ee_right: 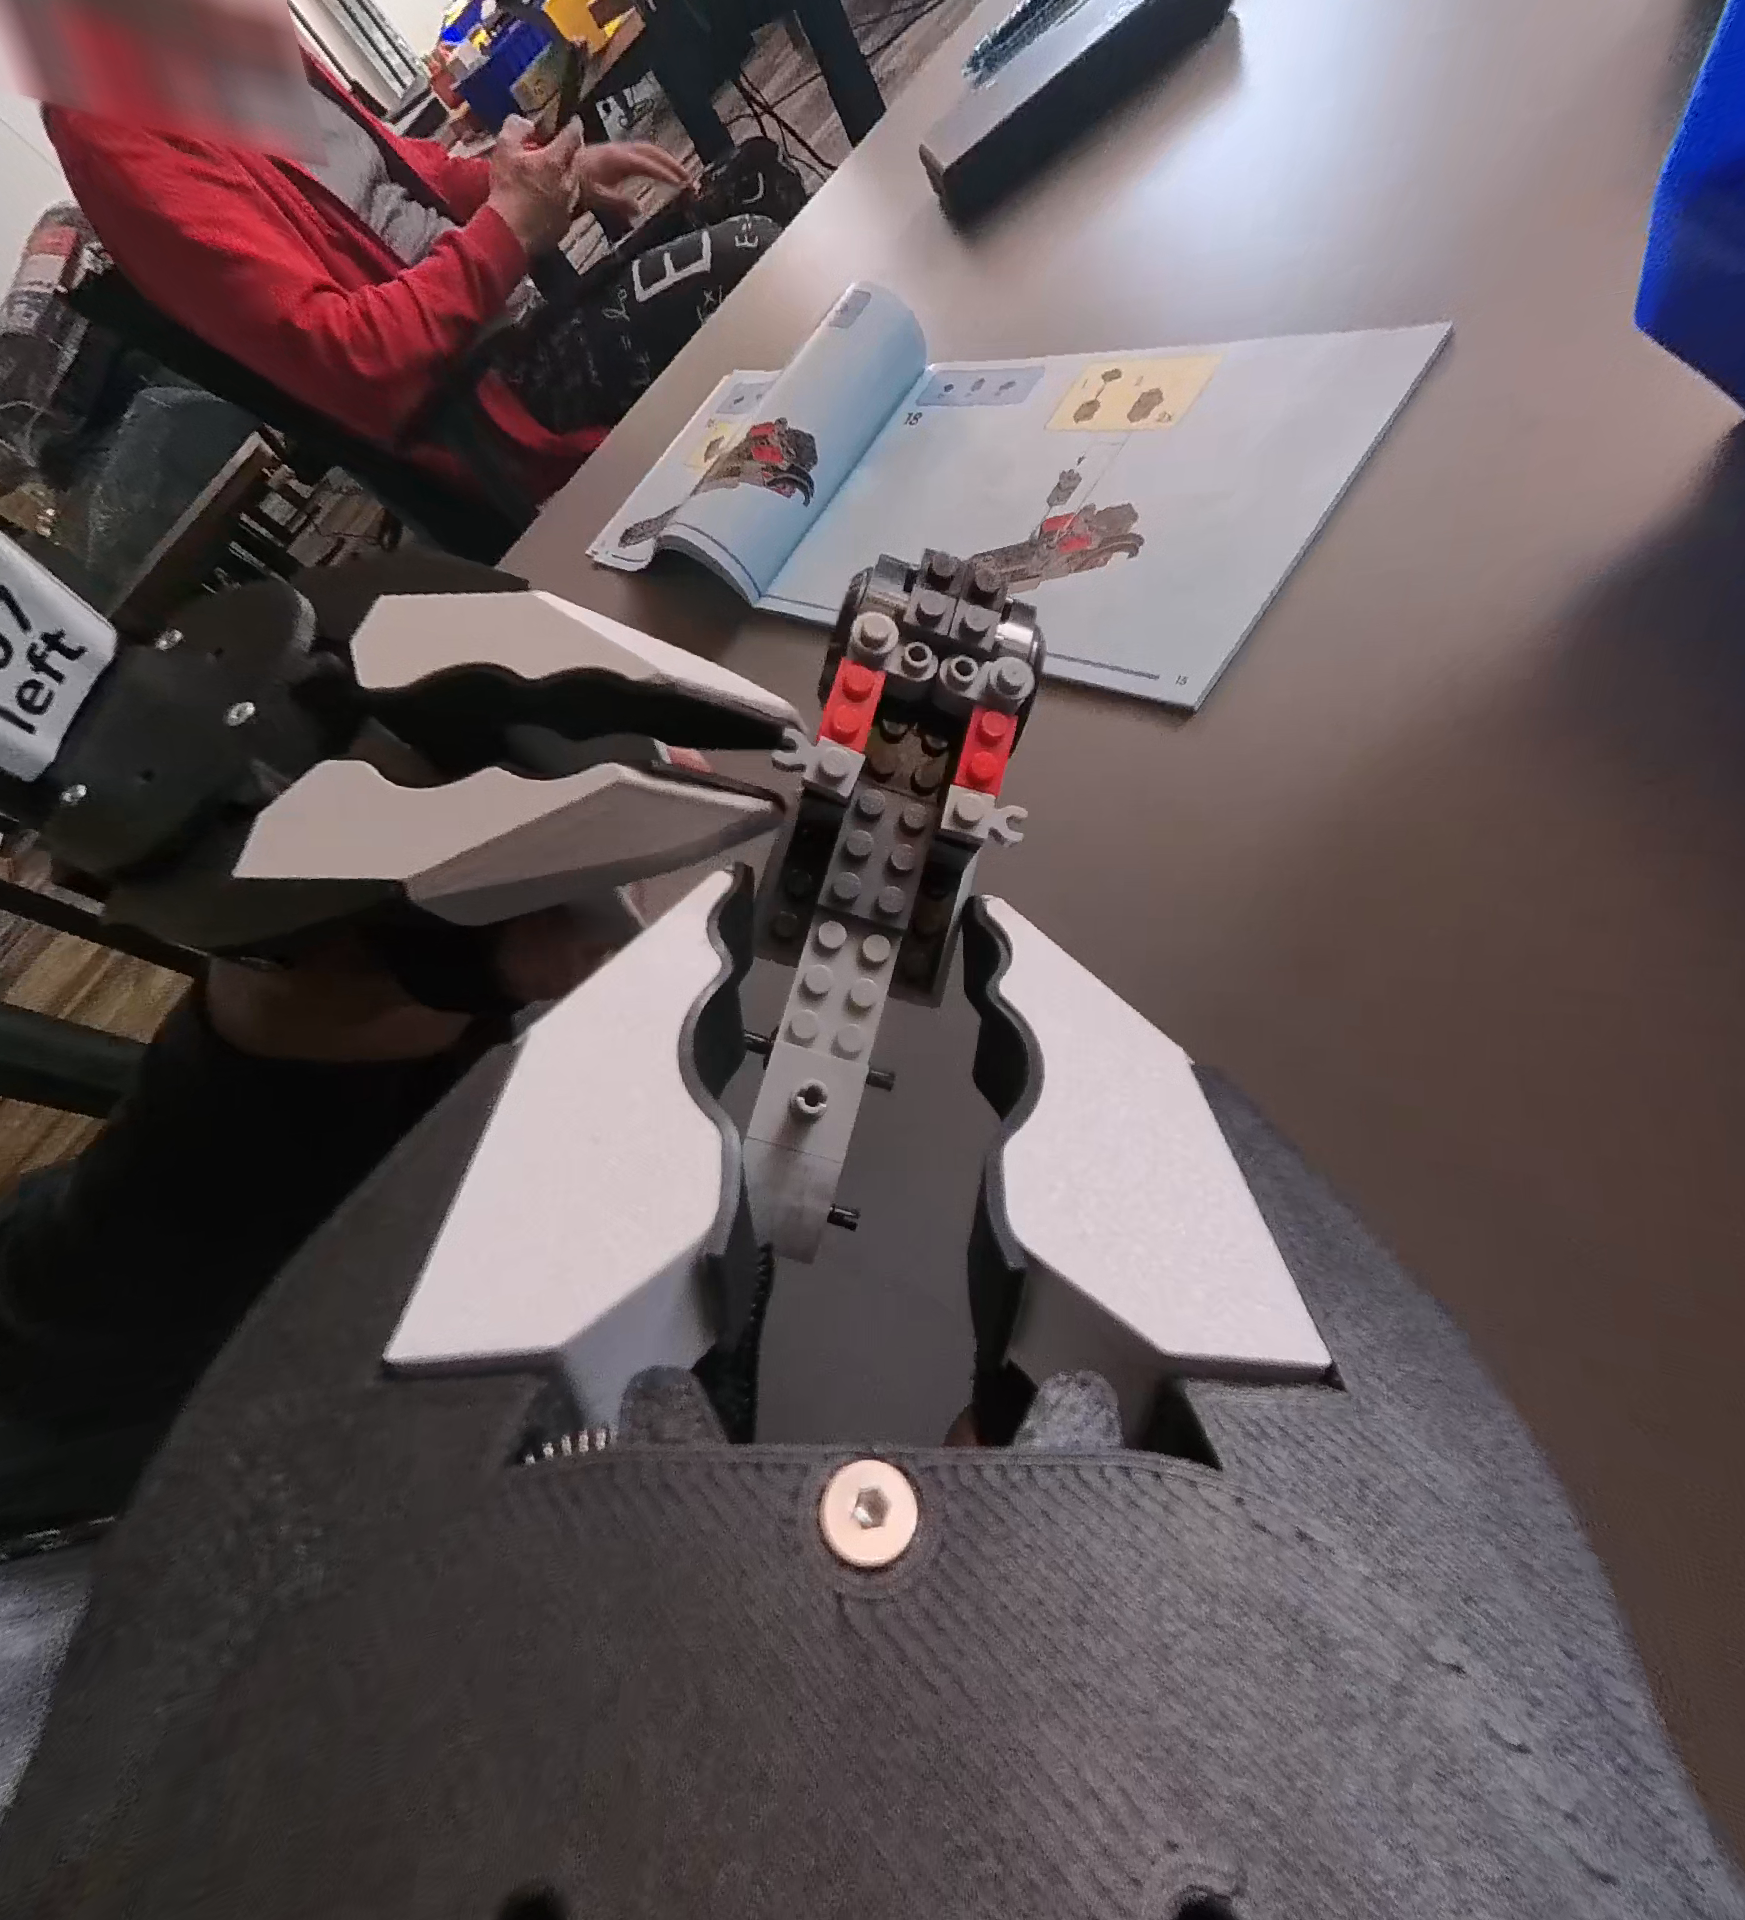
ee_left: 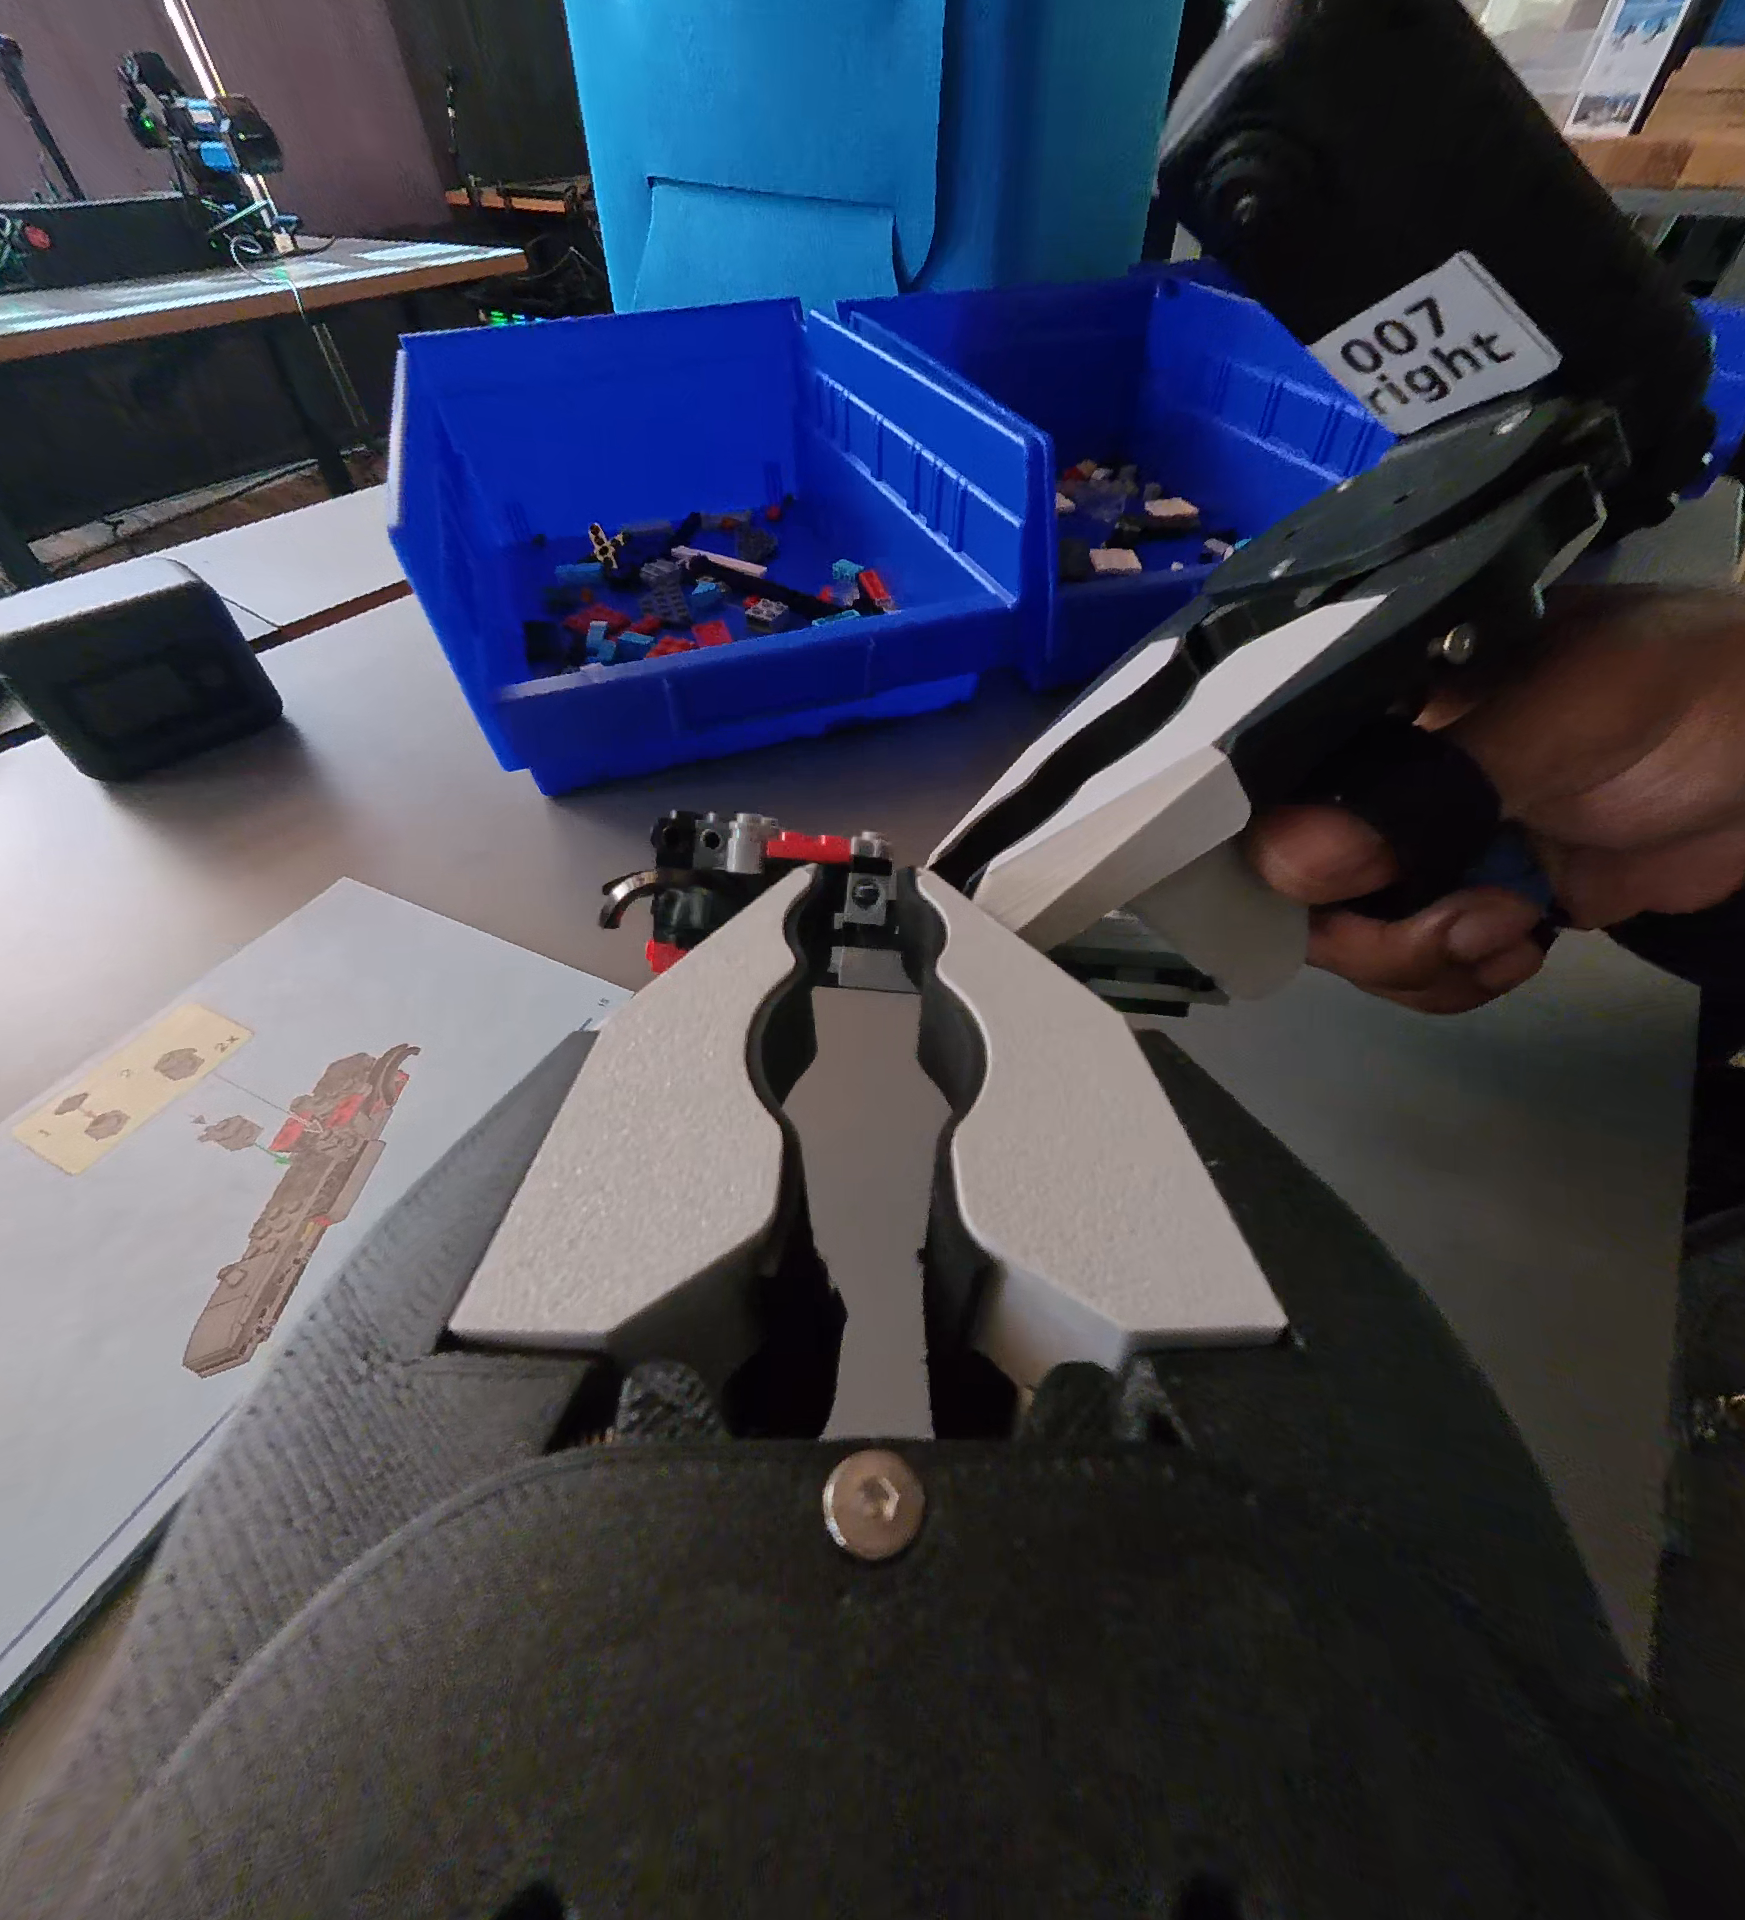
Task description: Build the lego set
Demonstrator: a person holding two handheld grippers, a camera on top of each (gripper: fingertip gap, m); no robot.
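A long grey, black and red lego model lies lengthwise between the fingers of my right gripper, which is shut on its dark rear part. In the left wrist view the model sits low over the table, with the right gripper coming in from the right. My left gripper is closed on a small grey piece at the model's side. In the right wrist view the left gripper reaches in from the left, its tips at the model's grey clip.
Two blue bins with loose bricks stand behind the model. An open instruction booklet lies on the table. A black box sits far left. A person in a red sleeve sits beyond the table edge. The tips of both grippers are at nearly the same place.
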